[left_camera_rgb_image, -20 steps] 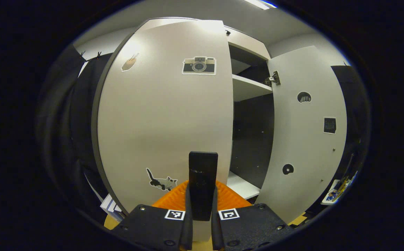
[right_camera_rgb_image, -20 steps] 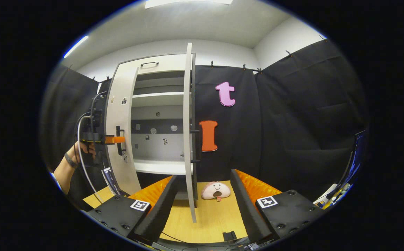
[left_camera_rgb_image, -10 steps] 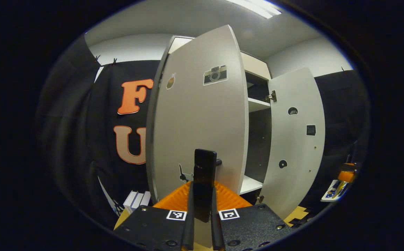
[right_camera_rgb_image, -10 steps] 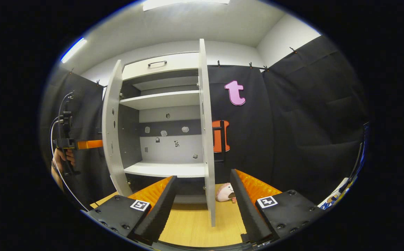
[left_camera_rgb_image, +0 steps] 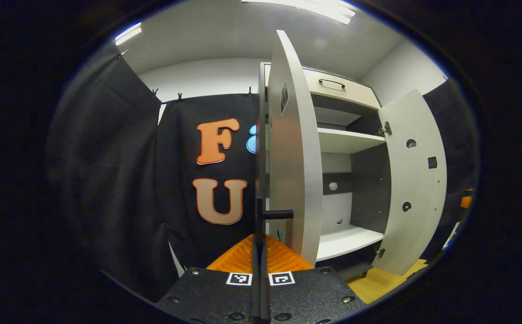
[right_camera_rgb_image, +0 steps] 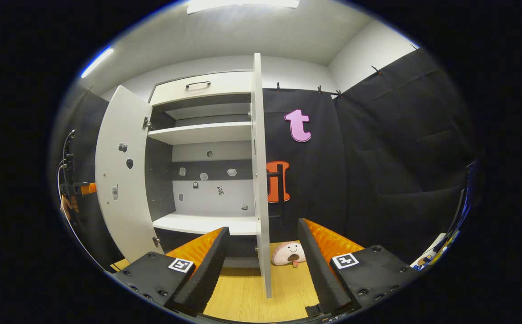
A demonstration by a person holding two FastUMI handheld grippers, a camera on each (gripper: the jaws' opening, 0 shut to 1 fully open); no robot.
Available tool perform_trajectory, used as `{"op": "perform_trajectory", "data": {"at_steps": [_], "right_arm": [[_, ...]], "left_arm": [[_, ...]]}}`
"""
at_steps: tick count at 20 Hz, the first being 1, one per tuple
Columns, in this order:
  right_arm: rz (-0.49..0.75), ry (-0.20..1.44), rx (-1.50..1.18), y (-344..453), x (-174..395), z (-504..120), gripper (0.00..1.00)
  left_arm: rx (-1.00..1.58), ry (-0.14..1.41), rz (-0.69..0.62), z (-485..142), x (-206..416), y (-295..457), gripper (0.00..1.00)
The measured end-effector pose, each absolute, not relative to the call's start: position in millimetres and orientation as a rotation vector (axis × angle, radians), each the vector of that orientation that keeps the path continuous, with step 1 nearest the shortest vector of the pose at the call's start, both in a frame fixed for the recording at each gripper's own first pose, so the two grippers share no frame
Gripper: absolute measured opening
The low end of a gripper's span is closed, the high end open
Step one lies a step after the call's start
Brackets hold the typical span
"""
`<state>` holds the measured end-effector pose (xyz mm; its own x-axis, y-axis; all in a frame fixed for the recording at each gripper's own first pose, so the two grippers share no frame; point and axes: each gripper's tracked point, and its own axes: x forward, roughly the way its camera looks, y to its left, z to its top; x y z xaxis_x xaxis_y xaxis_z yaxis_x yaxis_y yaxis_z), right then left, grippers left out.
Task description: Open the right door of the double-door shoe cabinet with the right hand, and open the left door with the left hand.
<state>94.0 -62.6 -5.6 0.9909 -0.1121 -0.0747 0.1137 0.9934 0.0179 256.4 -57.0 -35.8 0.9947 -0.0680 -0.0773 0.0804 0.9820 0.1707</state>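
The shoe cabinet (right_camera_rgb_image: 207, 180) stands on the wooden floor (right_camera_rgb_image: 243, 292) with both doors swung out. In the right gripper view the right door (right_camera_rgb_image: 260, 180) is seen edge-on, straight ahead between the spread fingers of the right hand-held gripper (right_camera_rgb_image: 261, 265), which pinches nothing; the door's lower edge hangs in the gap without touching either finger. Its black handle (right_camera_rgb_image: 280, 189) projects on the far side toward the booth wall. A small pink plush toy (right_camera_rgb_image: 289, 253) lies on the floor just right of that door's bottom, close to the cabinet base. The left door (right_camera_rgb_image: 123, 180) is open wide, with the left hand-held gripper (right_camera_rgb_image: 81, 188) and the person's hand (right_camera_rgb_image: 67, 204) beyond its outer face.

In the left gripper view the left hand-held gripper (left_camera_rgb_image: 259, 270) has its fingers pressed together on the left door's handle (left_camera_rgb_image: 274, 214), the door (left_camera_rgb_image: 290, 171) turned nearly edge-on to the camera. Open shelves (left_camera_rgb_image: 346, 139) lie between the two doors, and the interior holds only small stickers on the back panel. The black cloth wall hangs close behind the left door's outer face.
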Motion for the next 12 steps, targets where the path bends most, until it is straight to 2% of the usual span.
{"op": "perform_trajectory", "data": {"at_steps": [2,3,5,6,7,9,10,11,12], "right_arm": [[-0.12,0.083,0.034,-60.4,94.0,-8.9,0.93],[-0.116,0.091,0.045,-56.0,96.3,-10.8,0.97],[-0.099,0.09,0.07,-47.9,97.6,-8.2,0.93],[-0.089,0.083,0.08,-44.1,99.0,-5.2,0.98],[-0.081,0.079,0.083,-44.7,100.8,-1.6,0.93],[-0.075,0.069,0.075,-46.6,104.6,5.5,0.93],[-0.073,0.069,0.065,-49.0,107.5,8.5,0.98],[-0.069,0.069,0.053,-51.7,108.9,11.3,0.98],[-0.061,0.065,0.041,-54.0,109.8,14.3,0.93]], "left_arm": [[0.219,0.067,-0.081,-33.0,256.3,-46.6,0.0],[0.222,0.068,-0.068,-32.5,255.0,-44.0,0.0],[0.21,0.061,-0.036,-32.5,247.2,-43.4,0.0],[0.205,0.053,-0.014,-31.9,243.8,-42.2,0.0],[0.2,0.047,0.01,-31.3,241.4,-41.5,0.0],[0.225,0.042,0.071,-31.7,230.2,-37.4,0.0],[0.24,0.045,0.09,-33.2,226.1,-39.4,0.02],[0.248,0.046,0.101,-33.3,221.2,-40.2,0.0],[0.239,0.043,0.099,-33.5,220.3,-47.0,0.0]]}}
